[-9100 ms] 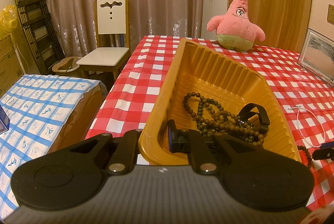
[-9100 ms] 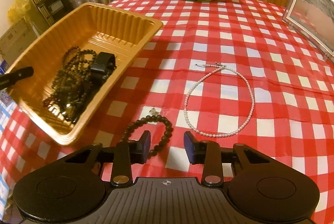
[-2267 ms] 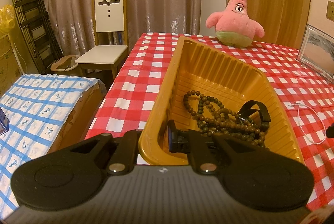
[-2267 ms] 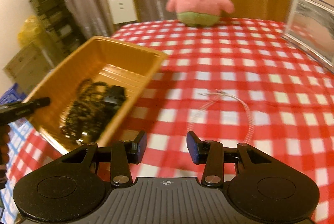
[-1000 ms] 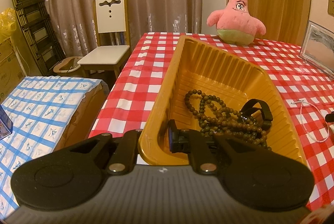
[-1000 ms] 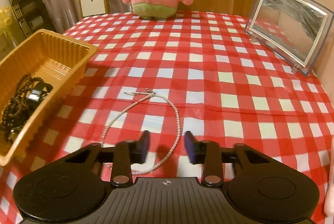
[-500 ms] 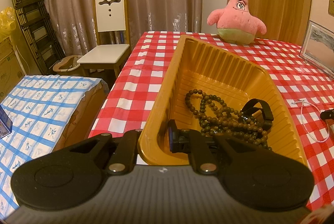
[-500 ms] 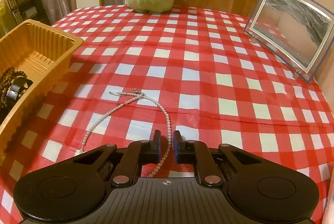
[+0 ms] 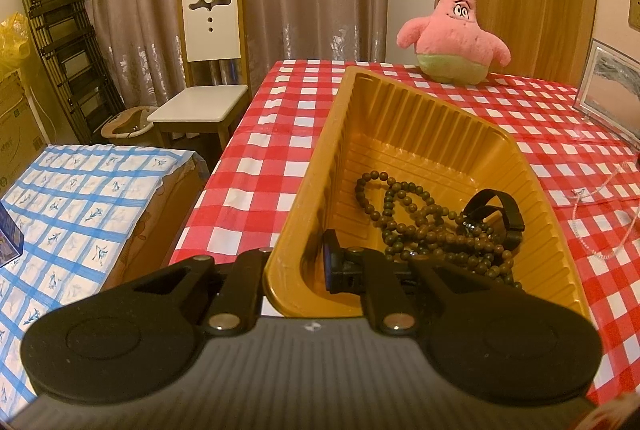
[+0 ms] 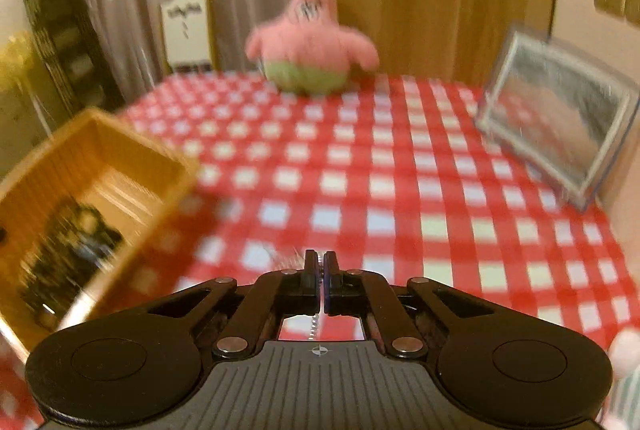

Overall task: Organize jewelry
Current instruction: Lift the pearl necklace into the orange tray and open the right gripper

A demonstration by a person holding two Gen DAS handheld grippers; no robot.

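Observation:
My left gripper [image 9: 296, 266] is shut on the near rim of the orange plastic tray [image 9: 420, 125]. The tray holds dark bead strands [image 9: 424, 230] and a black band [image 9: 500, 213]. My right gripper [image 10: 321, 262] is shut on the white pearl necklace [image 10: 314, 326]; a short run of pearls shows behind the closed fingertips. In the left wrist view the necklace [image 9: 592, 226] is lifted off the checked cloth at the right edge. The right wrist view is blurred; the tray [image 10: 132, 145] lies to its left.
A pink star plush [image 9: 454, 41] sits at the far side of the red checked table [image 9: 272, 165]. A framed picture [image 10: 560, 125] stands at the right. A white chair [image 9: 208, 69], a blue checked surface [image 9: 80, 197] and folded racks stand left of the table.
My right gripper has closed fully on the pearl necklace and lifted it off the cloth, tilting up. The left gripper still holds the tray rim.

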